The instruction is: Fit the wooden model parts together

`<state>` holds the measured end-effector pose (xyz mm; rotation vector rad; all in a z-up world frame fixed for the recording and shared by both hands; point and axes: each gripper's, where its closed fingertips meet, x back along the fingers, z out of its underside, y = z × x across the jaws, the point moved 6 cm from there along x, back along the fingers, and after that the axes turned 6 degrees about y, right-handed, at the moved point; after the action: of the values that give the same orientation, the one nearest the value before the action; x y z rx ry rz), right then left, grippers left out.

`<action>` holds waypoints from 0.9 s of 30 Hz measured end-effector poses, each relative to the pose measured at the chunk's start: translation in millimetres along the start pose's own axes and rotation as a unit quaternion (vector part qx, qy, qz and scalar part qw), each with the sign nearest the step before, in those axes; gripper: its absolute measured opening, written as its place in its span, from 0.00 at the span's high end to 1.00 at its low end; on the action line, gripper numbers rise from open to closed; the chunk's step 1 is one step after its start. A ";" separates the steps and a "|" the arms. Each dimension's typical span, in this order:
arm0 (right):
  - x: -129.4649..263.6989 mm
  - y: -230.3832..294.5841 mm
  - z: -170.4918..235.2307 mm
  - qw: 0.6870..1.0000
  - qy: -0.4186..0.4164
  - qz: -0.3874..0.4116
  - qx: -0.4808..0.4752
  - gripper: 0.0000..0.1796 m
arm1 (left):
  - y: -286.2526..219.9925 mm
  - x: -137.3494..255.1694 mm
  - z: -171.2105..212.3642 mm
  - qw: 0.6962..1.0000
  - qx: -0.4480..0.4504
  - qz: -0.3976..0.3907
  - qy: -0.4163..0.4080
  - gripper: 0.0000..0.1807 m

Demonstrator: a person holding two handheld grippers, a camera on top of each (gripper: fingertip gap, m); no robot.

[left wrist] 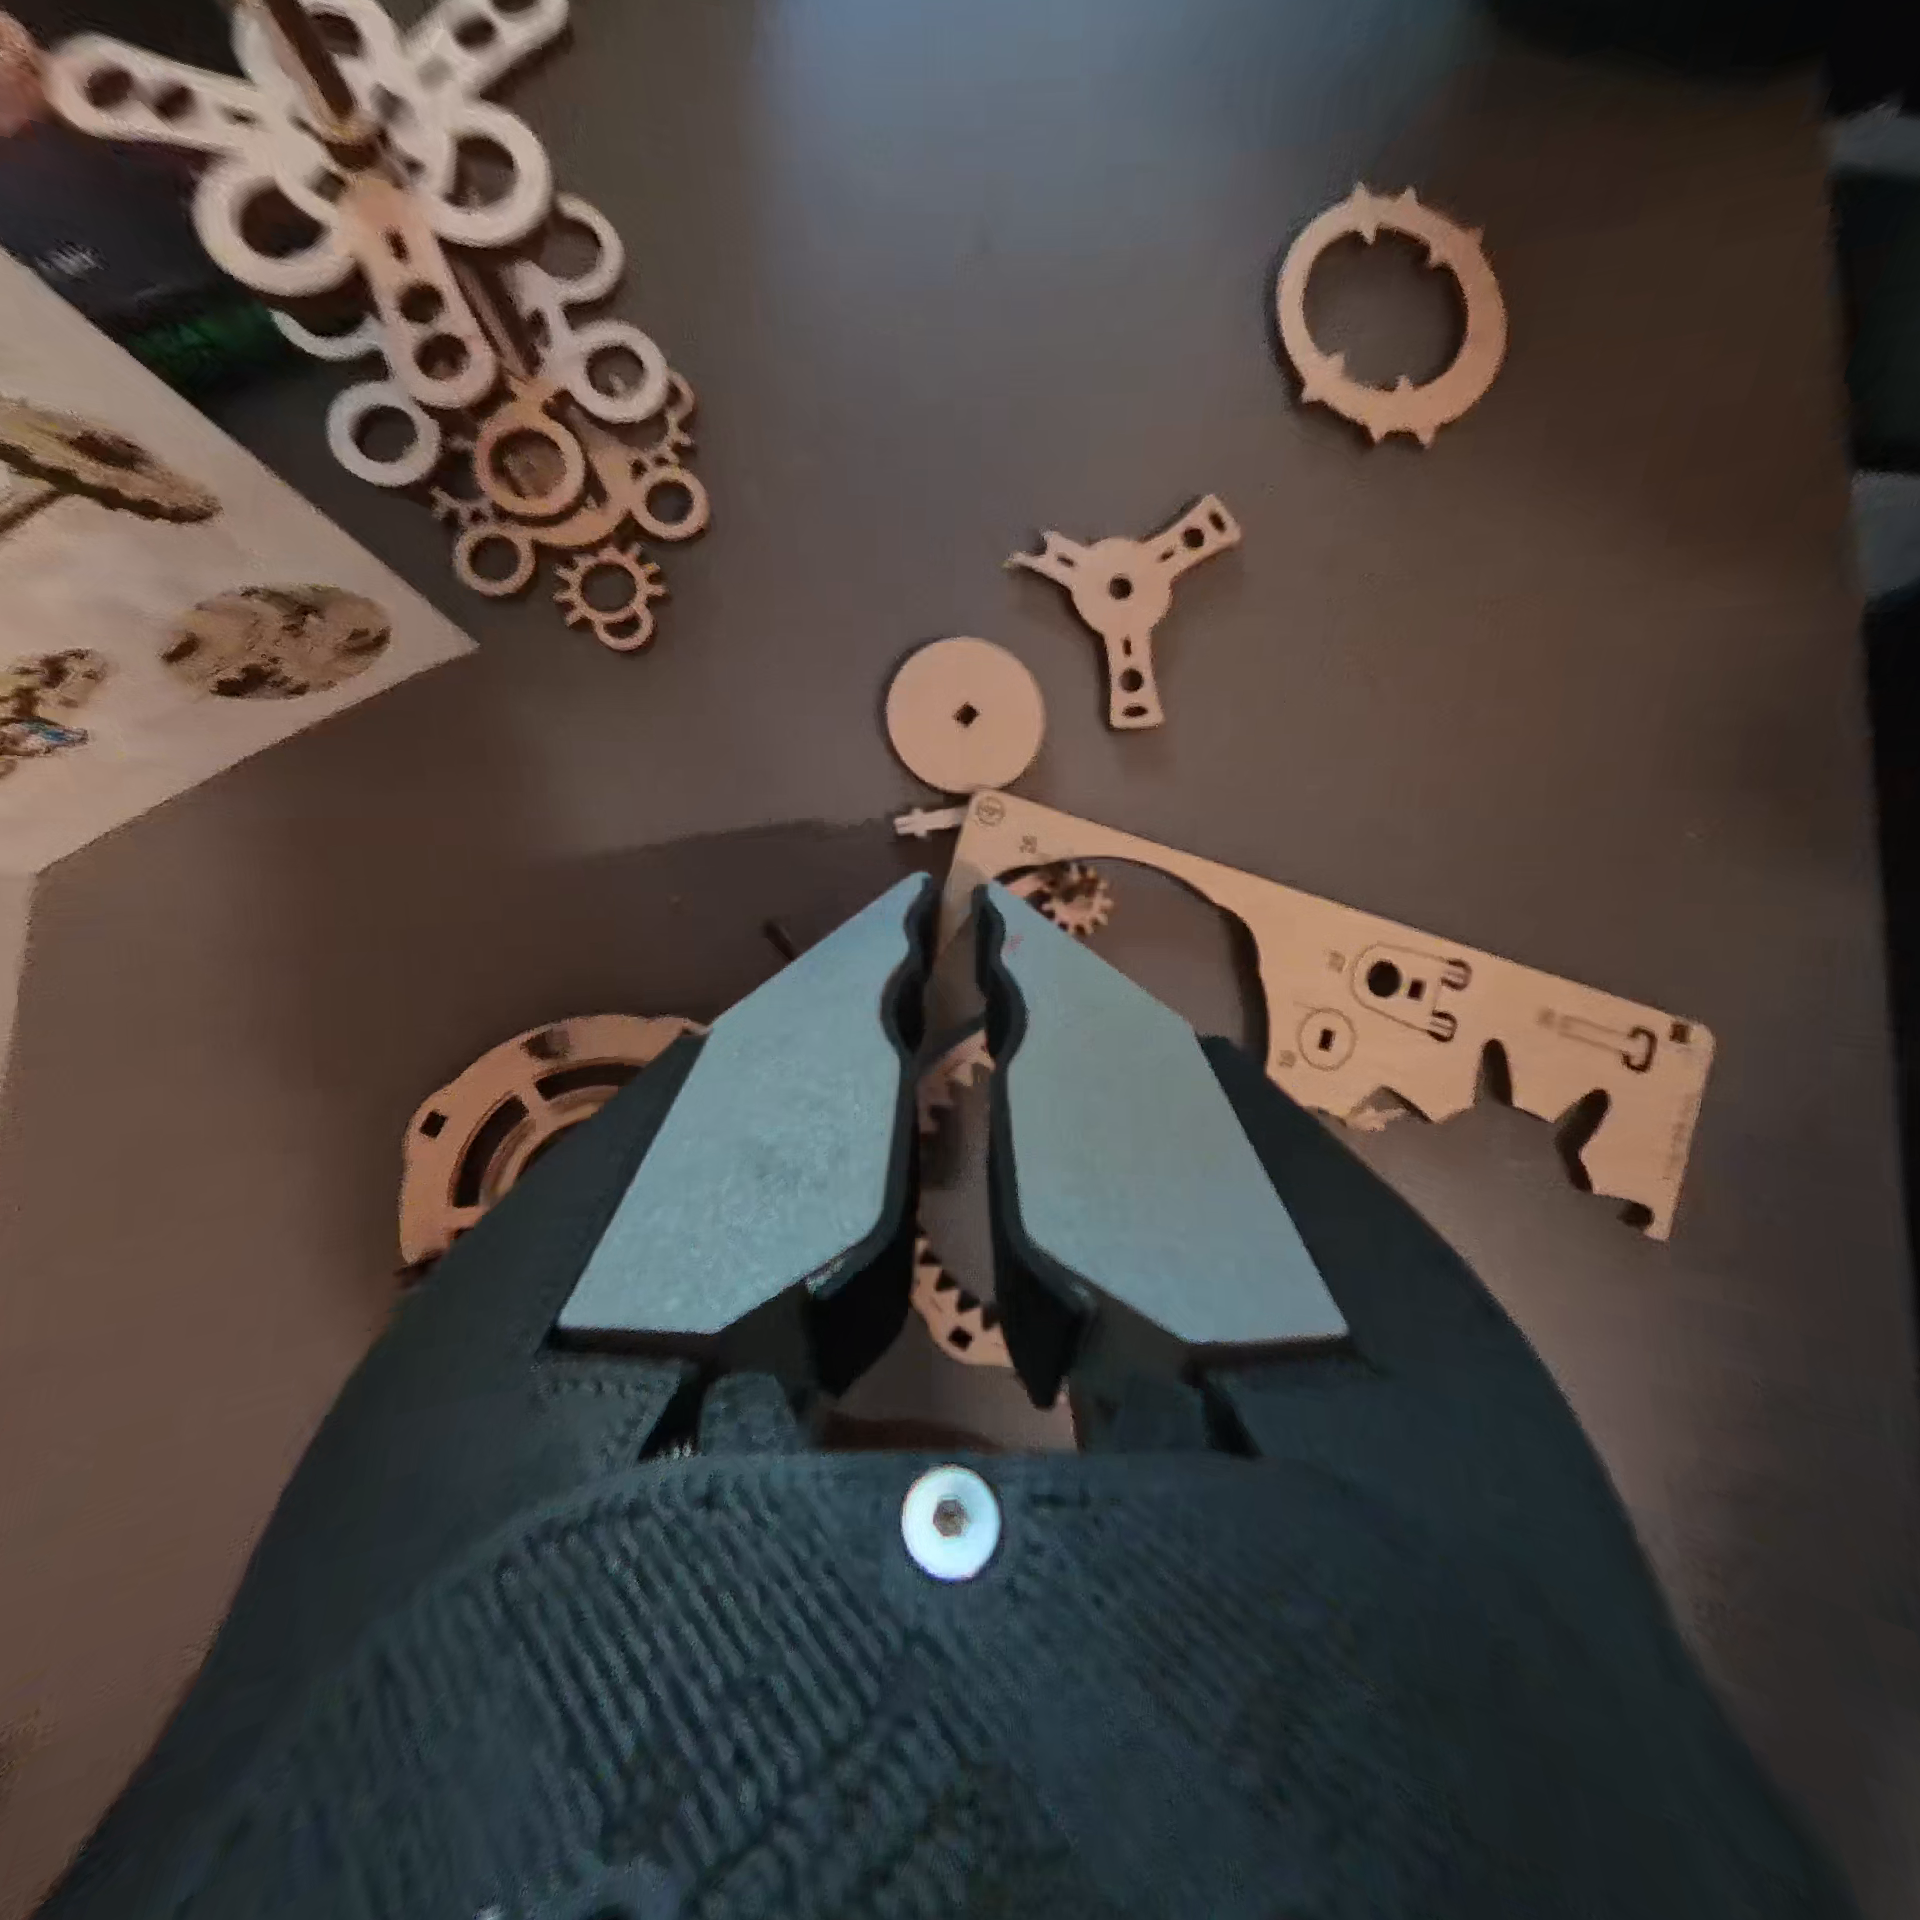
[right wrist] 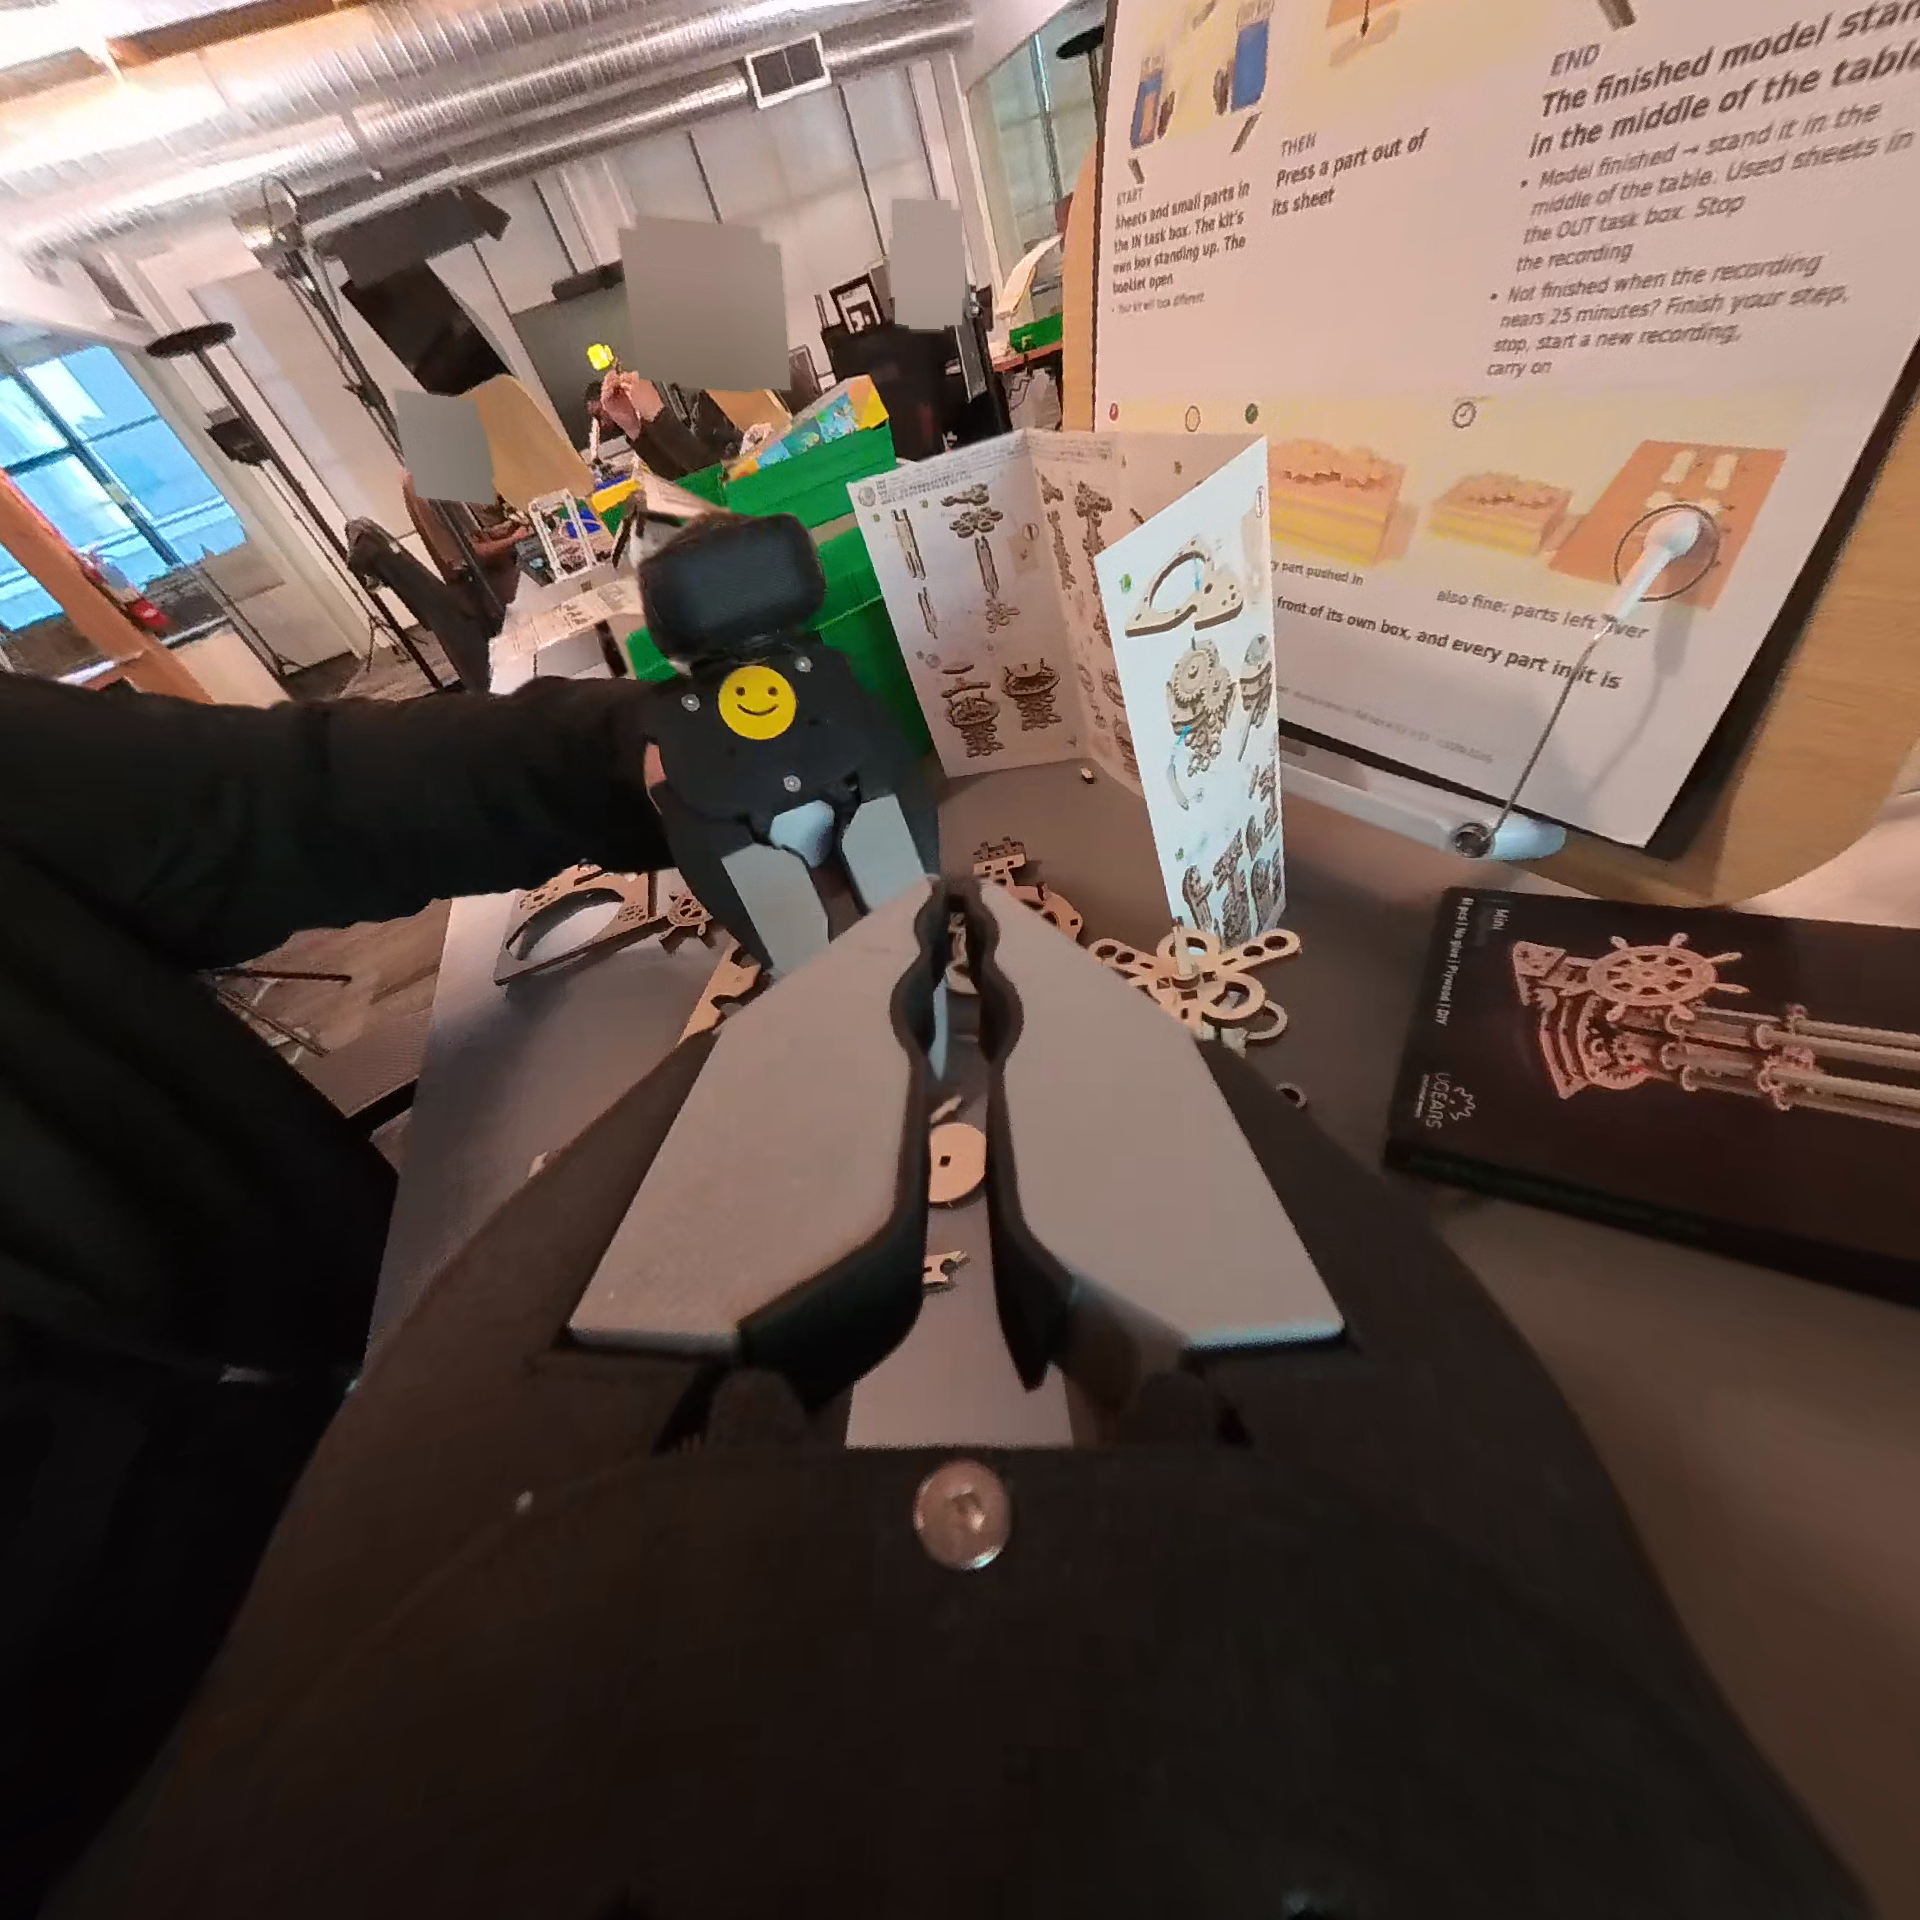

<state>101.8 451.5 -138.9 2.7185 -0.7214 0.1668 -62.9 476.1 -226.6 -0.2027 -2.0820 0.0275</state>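
Fingertips of the left gripper (left wrist: 956, 914) pinch the near corner of a wooden sheet (left wrist: 1351, 966), apparently to steady or lift it so its remaining parts can be pressed free; the sheet trails off toward 3 o'clock across the dark table (left wrist: 831, 312). Loose pieces lie ready just ahead: a disc (left wrist: 963, 713) at 12 o'clock, a three-armed hub (left wrist: 1122, 587) at 1 o'clock, and a toothed ring (left wrist: 1392, 312) farther out. The half-built model (left wrist: 416, 312) stands well apart at 11 o'clock, seemingly kept out of the working area. The right gripper (right wrist: 961, 894) hovers opposite, its fingers drawn together with nothing visible between them, probably waiting to take a part. An instruction booklet (right wrist: 1039, 582) stands open at its 12 o'clock for reference.
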 end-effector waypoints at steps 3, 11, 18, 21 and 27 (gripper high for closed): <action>5.5 3.9 -4.4 1.000 -0.010 0.004 0.013 1.00 | -7.6 1.0 5.2 1.000 -0.003 0.012 0.023 0.99; 11.6 8.6 -9.0 0.999 -0.024 0.012 0.026 1.00 | -20.9 14.6 5.3 0.997 -0.004 0.068 0.022 0.99; 14.9 8.2 -9.1 0.999 -0.031 0.014 0.023 1.00 | -9.5 11.4 -12.1 0.993 -0.111 -0.030 0.014 0.93; 16.5 7.9 -9.3 0.999 -0.034 0.015 0.022 1.00 | -13.5 3.6 -11.0 0.989 -0.142 0.008 0.037 0.90; 19.0 8.4 -10.8 0.999 -0.041 0.013 0.021 1.00 | -9.6 -3.2 -14.7 0.984 -0.162 0.030 0.062 0.89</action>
<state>113.7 439.5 -122.7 2.7702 -0.7848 0.0778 -49.9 465.3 -221.1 -0.4532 -1.9462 -0.2823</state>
